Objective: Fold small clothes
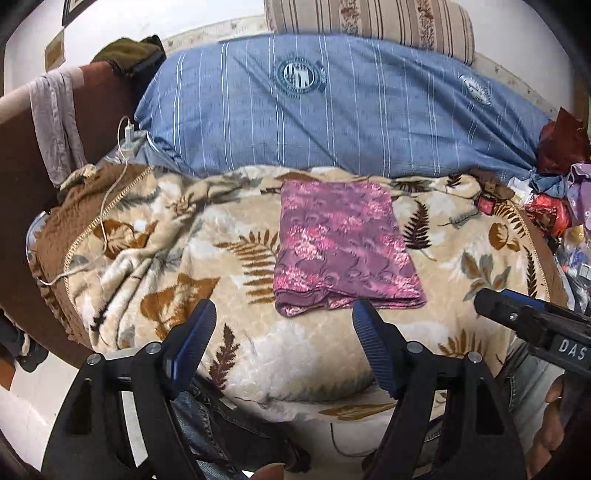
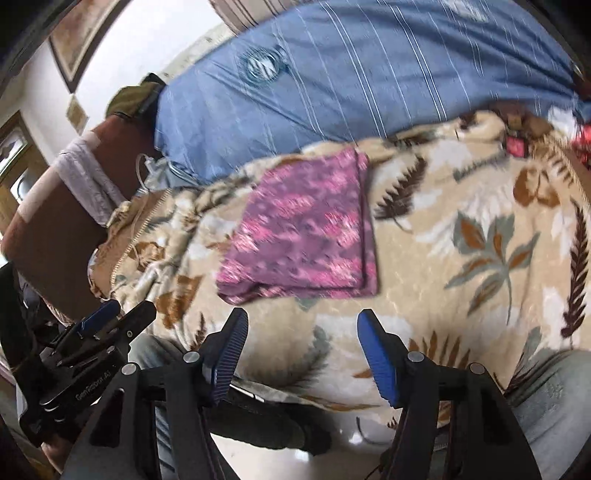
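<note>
A purple and pink floral cloth [image 1: 343,243] lies folded into a flat rectangle on the beige leaf-print blanket [image 1: 229,354]; the right wrist view shows the same cloth [image 2: 303,229], blurred by motion. My left gripper [image 1: 284,314] is open with nothing between its blue pads, hanging just short of the cloth's near edge. My right gripper [image 2: 303,317] is likewise open and empty, back from that same near edge. Each gripper shows at the side of the other's view: the right gripper [image 1: 491,299] and the left gripper [image 2: 122,314].
A blue striped duvet [image 1: 332,110] is bunched behind the cloth, with a striped bolster [image 1: 369,22] beyond it. A brown bed end [image 1: 22,177] with a pale garment stands left, a white charger cable [image 1: 110,192] trails over the blanket, and mixed clutter [image 1: 554,206] is piled right. Jeans-clad legs show below.
</note>
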Tool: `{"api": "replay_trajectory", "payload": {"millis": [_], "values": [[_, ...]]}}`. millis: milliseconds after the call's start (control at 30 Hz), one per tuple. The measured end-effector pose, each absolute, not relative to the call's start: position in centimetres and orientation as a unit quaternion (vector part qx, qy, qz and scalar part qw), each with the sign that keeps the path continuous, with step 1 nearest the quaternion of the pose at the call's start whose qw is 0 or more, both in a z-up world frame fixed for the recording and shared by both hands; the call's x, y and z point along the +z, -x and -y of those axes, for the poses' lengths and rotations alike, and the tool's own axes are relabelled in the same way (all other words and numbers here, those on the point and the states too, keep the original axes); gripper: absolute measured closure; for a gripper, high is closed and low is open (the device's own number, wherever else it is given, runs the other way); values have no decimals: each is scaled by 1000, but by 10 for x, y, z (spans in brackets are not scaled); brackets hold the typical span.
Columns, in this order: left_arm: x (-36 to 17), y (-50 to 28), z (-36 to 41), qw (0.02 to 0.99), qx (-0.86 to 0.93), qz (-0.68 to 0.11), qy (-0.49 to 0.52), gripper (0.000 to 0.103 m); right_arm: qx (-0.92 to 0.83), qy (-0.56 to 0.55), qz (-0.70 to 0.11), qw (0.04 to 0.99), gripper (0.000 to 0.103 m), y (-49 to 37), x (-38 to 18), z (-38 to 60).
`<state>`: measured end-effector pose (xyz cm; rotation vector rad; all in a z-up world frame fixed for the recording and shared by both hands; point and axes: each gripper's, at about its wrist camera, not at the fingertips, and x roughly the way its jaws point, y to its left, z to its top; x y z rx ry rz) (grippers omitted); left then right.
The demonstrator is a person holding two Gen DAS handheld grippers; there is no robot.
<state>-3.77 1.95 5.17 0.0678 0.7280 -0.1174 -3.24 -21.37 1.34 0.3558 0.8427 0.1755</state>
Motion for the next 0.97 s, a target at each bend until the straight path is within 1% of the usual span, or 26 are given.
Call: {"api": "replay_trajectory", "payload": {"millis": [133, 667, 967], "values": [[59, 46, -22, 933, -54, -355, -28, 27, 81, -156, -394, 902, 39, 39, 26, 205], [71, 65, -31, 937, -58, -345, -17, 26, 59, -134, -379, 914, 39, 57, 49, 193], [65, 54, -33, 933, -68, -353, -14, 26, 58, -133, -378, 914, 37, 54, 45, 194]]}}
